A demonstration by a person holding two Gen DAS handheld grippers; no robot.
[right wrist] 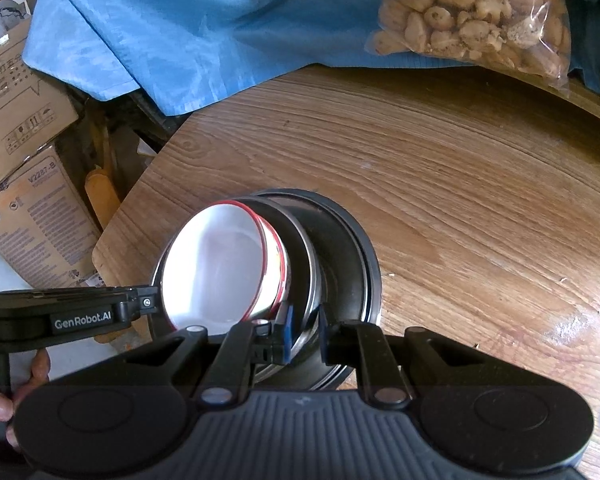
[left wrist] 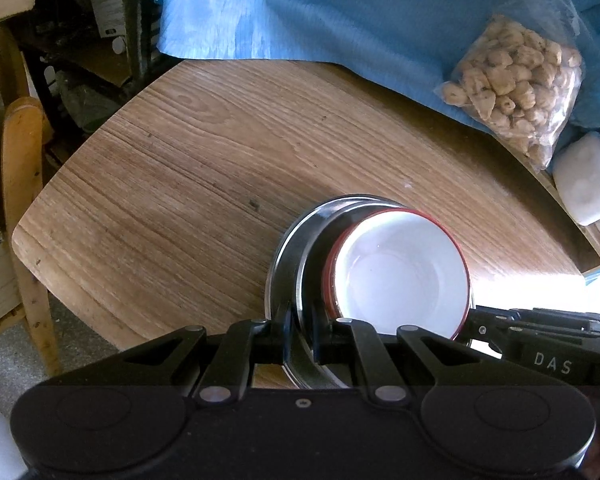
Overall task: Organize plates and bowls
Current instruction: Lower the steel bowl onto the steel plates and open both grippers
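White bowl [left wrist: 400, 276] with red rim sits nested inside a steel bowl [left wrist: 292, 264]; in the right wrist view that pair appears to rest in a wider dark-rimmed steel dish [right wrist: 352, 256]. Stack stands on the wooden table [left wrist: 180, 184], toward its near edge.

Left gripper [left wrist: 300, 338]: fingers [left wrist: 286, 332] narrowly parted, one either side of the steel bowl's rim, closed onto it. Right gripper [right wrist: 305, 334]: blue-padded fingers [right wrist: 287, 330] likewise straddle the steel rim on the opposite side of the stack, gap small, gripping it. White bowl tilts a little inside the steel one, leaning toward the left gripper's side.

Beyond the stack, crumpled blue cloth [left wrist: 340, 12] covers the far part of the table. A clear bag of pale nuggets [left wrist: 516, 80] lies on the cloth, well apart from the bowls. White plastic container [left wrist: 588, 180] just beside the bag. Off the table's edge: wooden chair [left wrist: 24, 184], cardboard boxes [right wrist: 24, 92].
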